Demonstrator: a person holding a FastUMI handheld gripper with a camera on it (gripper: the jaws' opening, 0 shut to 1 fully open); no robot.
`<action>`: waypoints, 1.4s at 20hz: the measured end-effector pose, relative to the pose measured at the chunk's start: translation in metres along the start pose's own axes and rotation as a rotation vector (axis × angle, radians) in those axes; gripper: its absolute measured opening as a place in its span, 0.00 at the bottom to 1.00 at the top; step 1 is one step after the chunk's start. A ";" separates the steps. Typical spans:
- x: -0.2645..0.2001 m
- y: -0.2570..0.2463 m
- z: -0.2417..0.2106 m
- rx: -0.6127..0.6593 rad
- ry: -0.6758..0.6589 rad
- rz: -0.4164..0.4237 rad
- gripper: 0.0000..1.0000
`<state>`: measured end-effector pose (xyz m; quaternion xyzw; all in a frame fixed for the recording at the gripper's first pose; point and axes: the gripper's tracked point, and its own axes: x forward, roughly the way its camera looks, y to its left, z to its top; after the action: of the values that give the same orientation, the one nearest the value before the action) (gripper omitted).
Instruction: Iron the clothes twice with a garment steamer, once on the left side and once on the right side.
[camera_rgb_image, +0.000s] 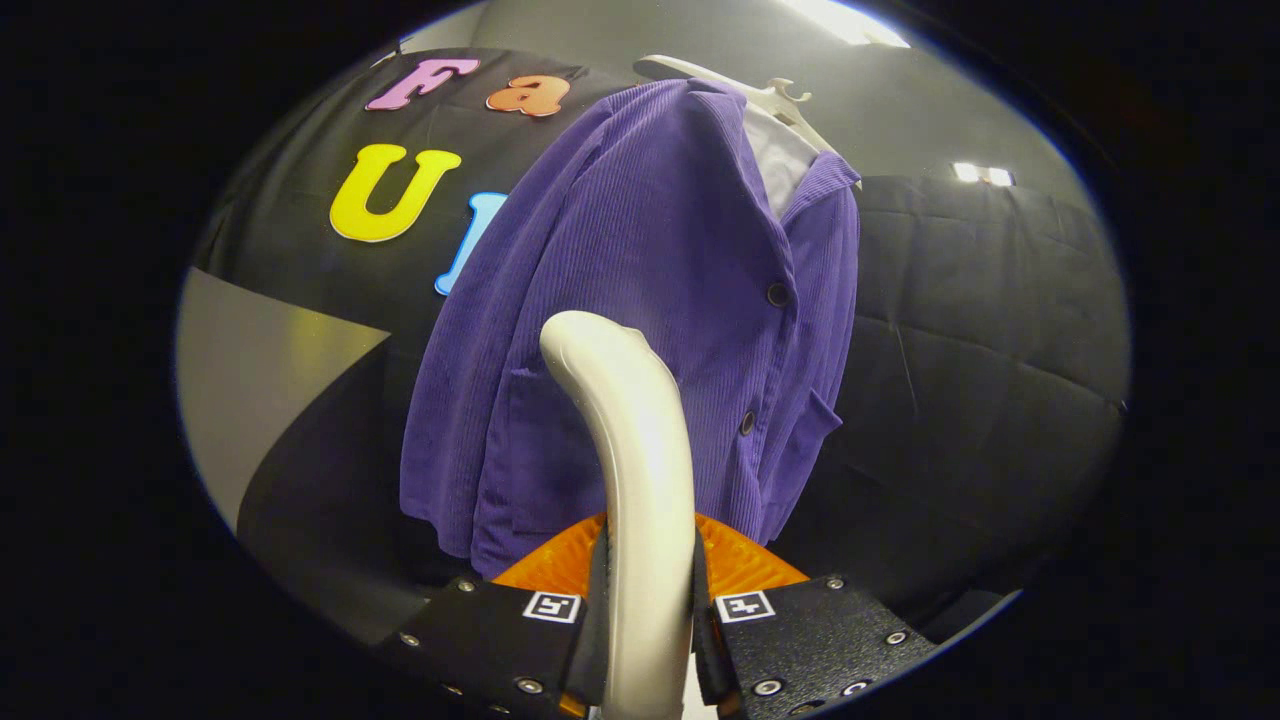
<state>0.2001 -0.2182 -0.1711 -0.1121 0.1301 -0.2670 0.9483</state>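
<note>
A purple corduroy jacket hangs on a white hanger just ahead of me, with a white shirt collar showing inside its neck. My gripper is shut on the garment steamer, whose pale curved handle rises from between the two fingers. The steamer's upper end points at the jacket's lower left front panel, near a patch pocket. Whether the steamer's head touches the fabric is hidden. Dark buttons run down the jacket's front to the right of the steamer.
Black cloth walls the booth behind and to the right of the jacket. A pale floor or wall panel shows to the left. Ceiling lights glow above the cloth.
</note>
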 end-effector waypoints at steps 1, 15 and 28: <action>0.000 0.003 -0.006 -0.005 0.012 0.003 0.35; -0.039 -0.016 -0.025 0.007 0.050 -0.049 0.32; -0.070 -0.144 0.084 0.147 -0.096 -0.140 0.30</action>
<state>0.0992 -0.2887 -0.0381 -0.0635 0.0565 -0.3360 0.9380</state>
